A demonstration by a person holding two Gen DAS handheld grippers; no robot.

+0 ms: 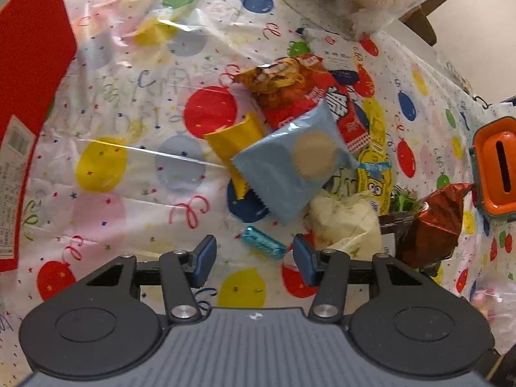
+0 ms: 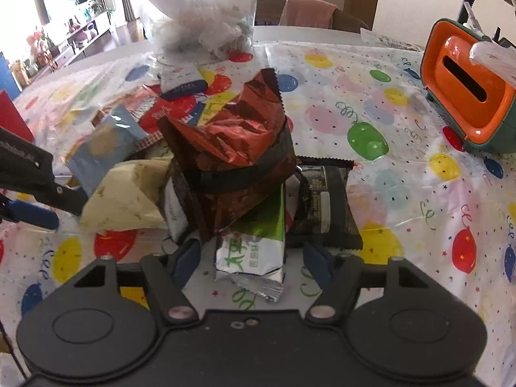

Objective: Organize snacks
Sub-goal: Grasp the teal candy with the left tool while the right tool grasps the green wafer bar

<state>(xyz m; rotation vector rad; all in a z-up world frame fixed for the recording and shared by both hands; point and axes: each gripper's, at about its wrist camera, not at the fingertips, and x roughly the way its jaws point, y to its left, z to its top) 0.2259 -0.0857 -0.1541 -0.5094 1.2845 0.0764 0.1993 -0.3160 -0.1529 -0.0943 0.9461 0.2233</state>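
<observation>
A heap of snack packets lies on the balloon-print tablecloth point(image 1: 106, 161). In the left wrist view my left gripper point(image 1: 254, 256) is open, its jaws either side of a small teal foil candy point(image 1: 263, 242), not touching it. Beyond lie a light-blue packet point(image 1: 290, 167), a yellow packet point(image 1: 235, 142), a red noodle packet point(image 1: 296, 93) and a cream packet point(image 1: 345, 222). In the right wrist view my right gripper point(image 2: 251, 261) is open around a green-and-silver packet point(image 2: 254, 245), under a crumpled red-brown foil bag point(image 2: 238, 148). A black packet point(image 2: 325, 203) lies to its right.
An orange and green box with a slot point(image 2: 467, 87) stands at the right. A clear plastic bag point(image 2: 200, 16) stands at the far side of the table. A red box point(image 1: 29, 74) is at the left edge. Chairs stand behind the table.
</observation>
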